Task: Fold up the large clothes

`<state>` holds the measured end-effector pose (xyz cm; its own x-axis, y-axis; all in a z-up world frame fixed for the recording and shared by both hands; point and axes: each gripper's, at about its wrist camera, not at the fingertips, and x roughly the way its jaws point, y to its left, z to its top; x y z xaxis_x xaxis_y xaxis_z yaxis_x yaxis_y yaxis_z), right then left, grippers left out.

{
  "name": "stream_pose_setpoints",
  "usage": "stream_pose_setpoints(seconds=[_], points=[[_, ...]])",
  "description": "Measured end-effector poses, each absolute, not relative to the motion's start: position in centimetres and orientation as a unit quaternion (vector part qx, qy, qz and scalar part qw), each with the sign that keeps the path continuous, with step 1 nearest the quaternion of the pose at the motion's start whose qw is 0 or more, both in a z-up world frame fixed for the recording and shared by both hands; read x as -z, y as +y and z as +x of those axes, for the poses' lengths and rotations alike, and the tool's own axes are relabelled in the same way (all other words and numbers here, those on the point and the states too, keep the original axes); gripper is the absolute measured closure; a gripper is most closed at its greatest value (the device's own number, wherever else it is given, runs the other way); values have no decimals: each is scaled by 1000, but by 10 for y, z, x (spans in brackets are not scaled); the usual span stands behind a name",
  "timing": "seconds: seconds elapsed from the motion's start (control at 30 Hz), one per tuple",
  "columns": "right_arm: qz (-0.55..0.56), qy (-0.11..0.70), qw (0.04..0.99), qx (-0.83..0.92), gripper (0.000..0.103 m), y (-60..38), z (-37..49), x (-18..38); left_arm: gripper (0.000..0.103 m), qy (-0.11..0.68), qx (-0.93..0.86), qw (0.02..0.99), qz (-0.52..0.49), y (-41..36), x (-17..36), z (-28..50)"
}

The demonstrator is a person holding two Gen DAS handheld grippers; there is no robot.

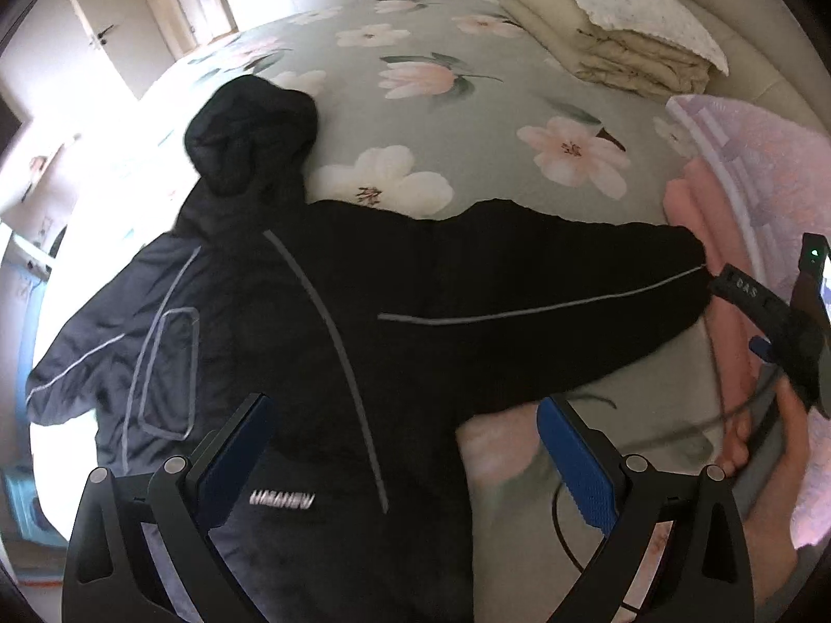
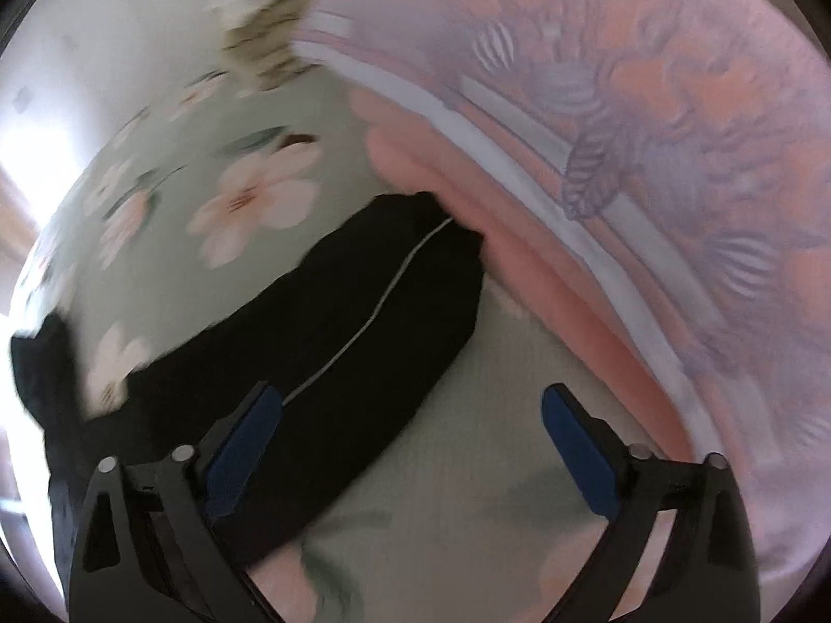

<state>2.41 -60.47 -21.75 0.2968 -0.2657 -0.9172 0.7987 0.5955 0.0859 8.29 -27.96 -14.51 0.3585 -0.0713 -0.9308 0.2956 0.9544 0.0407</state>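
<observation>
A black hooded jacket (image 1: 322, 311) with grey piping lies spread flat on the floral bed sheet (image 1: 467, 119), hood (image 1: 254, 135) towards the far side, one sleeve (image 1: 545, 290) stretched out to the right. My left gripper (image 1: 405, 446) is open and empty, hovering above the jacket's body. My right gripper (image 2: 410, 436) is open and empty, just above the sleeve (image 2: 332, 322) near its cuff; it also shows in the left wrist view (image 1: 779, 322) at the right edge, beside the cuff.
A folded cream quilt (image 1: 607, 31) lies at the bed's far right. A pink and purple blanket (image 2: 649, 166) lies along the right side, touching the sleeve's cuff. A door (image 1: 104, 36) and bright window are at the far left.
</observation>
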Motion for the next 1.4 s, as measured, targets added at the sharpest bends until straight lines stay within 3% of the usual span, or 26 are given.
stream_pose_setpoints(seconds=[0.33, 0.57, 0.6, 0.67, 0.73, 0.77, 0.8, 0.93, 1.03, 1.2, 1.3, 1.4], points=[[339, 441, 738, 382, 12, -669, 47, 322, 2, 526, 162, 824, 138, -339, 230, 127], [348, 419, 755, 366, 18, -681, 62, 344, 2, 534, 179, 818, 118, -356, 264, 160], [348, 421, 757, 359, 23, -681, 65, 346, 2, 537, 178, 816, 117, -359, 270, 168], [337, 440, 757, 345, 51, -678, 76, 349, 8, 540, 178, 814, 119, -363, 279, 177], [308, 455, 761, 344, 77, -669, 82, 346, 24, 550, 184, 805, 126, -371, 290, 185], [293, 459, 768, 337, 89, -661, 82, 340, 39, 555, 190, 800, 126, -372, 294, 186], [279, 464, 775, 327, 90, -653, 81, 331, 47, 565, 202, 791, 123, -376, 300, 189], [168, 447, 806, 351, 93, -627, 58, 266, 47, 576, 241, 773, 114, -395, 315, 196], [101, 452, 804, 374, 93, -626, 45, 247, 48, 594, 258, 753, 115, -417, 338, 205], [77, 515, 771, 366, 93, -632, 53, 306, 43, 582, 243, 761, 153, -442, 357, 206], [110, 567, 737, 350, 92, -645, 54, 352, 43, 575, 252, 765, 145, -438, 356, 203], [85, 576, 732, 354, 91, -639, 60, 362, 43, 577, 271, 762, 114, -422, 343, 199]])
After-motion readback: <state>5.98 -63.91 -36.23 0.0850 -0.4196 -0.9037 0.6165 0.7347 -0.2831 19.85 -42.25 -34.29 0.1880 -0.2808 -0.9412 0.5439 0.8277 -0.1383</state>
